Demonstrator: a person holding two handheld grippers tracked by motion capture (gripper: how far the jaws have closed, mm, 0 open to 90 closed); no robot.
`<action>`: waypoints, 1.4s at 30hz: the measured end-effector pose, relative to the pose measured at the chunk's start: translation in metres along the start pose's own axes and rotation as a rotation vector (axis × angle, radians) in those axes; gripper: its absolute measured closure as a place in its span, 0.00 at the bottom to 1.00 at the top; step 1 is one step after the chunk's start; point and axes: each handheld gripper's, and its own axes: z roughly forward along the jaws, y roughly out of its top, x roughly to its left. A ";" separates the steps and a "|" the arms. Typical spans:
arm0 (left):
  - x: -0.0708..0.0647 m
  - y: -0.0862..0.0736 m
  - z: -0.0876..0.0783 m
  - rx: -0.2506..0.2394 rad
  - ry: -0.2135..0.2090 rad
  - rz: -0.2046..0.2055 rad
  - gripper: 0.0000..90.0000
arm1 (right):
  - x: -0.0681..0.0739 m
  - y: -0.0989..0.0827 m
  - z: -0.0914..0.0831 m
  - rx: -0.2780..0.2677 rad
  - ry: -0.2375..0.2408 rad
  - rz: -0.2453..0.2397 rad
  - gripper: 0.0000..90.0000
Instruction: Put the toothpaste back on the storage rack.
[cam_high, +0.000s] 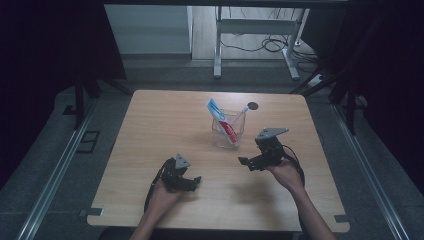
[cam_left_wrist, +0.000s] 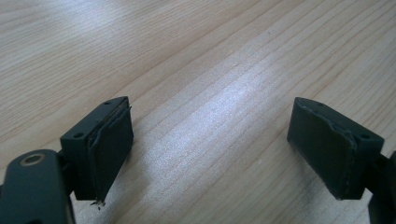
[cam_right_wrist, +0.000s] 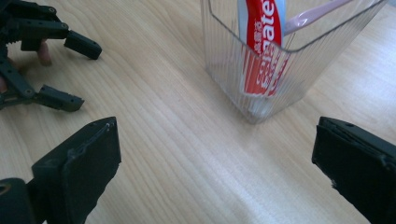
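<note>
The clear cup (cam_high: 228, 131) is standing mid-table (cam_high: 150, 125), holding a toothpaste tube (cam_high: 222, 121) and a pink toothbrush (cam_high: 239, 115), both leaning. Your right gripper (cam_high: 248, 163) is hovering just beside the cup, jaws wide apart and empty; your left gripper (cam_high: 192, 182) is sitting well apart from it, jaws also spread over bare wood, gripping nothing.

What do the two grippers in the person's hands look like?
Both the left gripper and the right gripper are black, each with two flat rectangular jaws faced with dark pads. A grey three-cornered plate sits on top of each, and a black cable trails from the right one.
</note>
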 end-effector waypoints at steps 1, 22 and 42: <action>0.000 0.000 0.000 0.000 0.000 -0.001 0.16 | 0.001 -0.002 -0.001 -0.002 0.003 0.005 0.01; -0.001 -0.001 0.000 -0.002 0.009 -0.015 0.16 | 0.011 -0.049 -0.010 -0.010 -0.023 0.033 0.01; -0.001 -0.001 -0.001 0.002 0.008 -0.011 0.15 | 0.019 -0.108 -0.011 0.016 -0.045 0.095 0.01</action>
